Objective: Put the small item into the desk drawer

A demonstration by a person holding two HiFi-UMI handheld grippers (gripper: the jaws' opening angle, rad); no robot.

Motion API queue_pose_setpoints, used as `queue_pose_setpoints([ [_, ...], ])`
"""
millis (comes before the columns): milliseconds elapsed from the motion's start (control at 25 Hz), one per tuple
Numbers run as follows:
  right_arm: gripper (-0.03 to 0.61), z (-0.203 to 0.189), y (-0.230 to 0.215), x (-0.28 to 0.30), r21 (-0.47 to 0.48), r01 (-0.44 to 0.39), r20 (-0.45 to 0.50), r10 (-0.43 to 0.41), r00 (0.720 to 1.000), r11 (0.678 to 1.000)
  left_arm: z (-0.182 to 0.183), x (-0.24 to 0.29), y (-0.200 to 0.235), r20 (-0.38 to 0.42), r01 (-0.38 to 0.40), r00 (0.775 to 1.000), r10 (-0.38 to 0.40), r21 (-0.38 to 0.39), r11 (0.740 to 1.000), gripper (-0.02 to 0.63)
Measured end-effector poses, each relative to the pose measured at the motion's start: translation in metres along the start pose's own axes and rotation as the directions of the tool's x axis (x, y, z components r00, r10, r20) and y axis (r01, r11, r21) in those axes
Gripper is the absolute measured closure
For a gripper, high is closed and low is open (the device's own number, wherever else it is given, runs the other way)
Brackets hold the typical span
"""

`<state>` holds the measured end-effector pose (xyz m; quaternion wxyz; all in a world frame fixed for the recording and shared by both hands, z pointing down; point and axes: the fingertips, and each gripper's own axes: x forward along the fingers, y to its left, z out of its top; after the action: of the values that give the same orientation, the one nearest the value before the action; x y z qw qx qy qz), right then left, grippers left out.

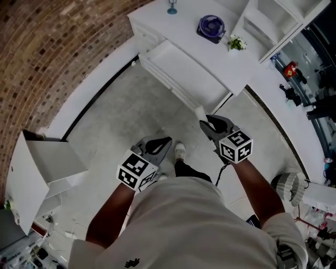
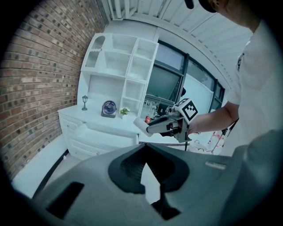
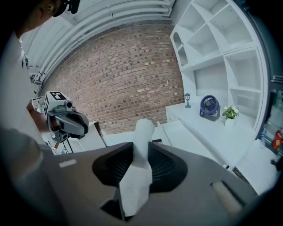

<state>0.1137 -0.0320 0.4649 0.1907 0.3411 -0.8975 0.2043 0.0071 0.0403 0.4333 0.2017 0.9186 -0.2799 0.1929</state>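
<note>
A white desk stands ahead against the brick wall, with one drawer pulled open below its top. My right gripper is shut on a small white roll-shaped item. The item sticks out past the jaw tips in the right gripper view, and it also shows in the left gripper view. My left gripper hangs beside it over the floor; its jaw tips meet and nothing is between them. Both grippers are a short way off from the desk.
On the desk top stand a blue fan, a small potted plant and a little lamp figure. A white shelf unit rises behind. A white cabinet stands at the left. Cluttered gear lies at the right.
</note>
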Motion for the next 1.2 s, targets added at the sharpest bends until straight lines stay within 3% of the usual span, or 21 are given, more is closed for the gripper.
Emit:
queue_pose_setpoints([
  [360,0.454,0.026,-0.084,0.049,-0.021,-0.068,-0.031,0.068,0.997,0.997,0.04,0.056,0.045,-0.002,-0.075,0.997,0.075,-0.043,0.996,0.607],
  [560,0.454,0.03,-0.117,0.082,0.042,-0.071,-0.035,0.073,0.997,0.997,0.049,0.073,0.066,-0.01,-0.102,0.995,0.102,-0.066,0.993,0.607],
  [800,0.454,0.034,-0.15,0.134,0.057,-0.028,-0.066,0.032,0.997,0.998,0.059,0.088,0.104,-0.012,-0.098,0.995,0.097,-0.073,0.993,0.607],
  [1200,0.454,0.044,-0.211,0.241,0.135,0.099,-0.12,-0.083,0.989,0.986,0.09,0.104,0.202,-0.038,-0.028,0.999,0.027,-0.015,0.999,0.607],
])
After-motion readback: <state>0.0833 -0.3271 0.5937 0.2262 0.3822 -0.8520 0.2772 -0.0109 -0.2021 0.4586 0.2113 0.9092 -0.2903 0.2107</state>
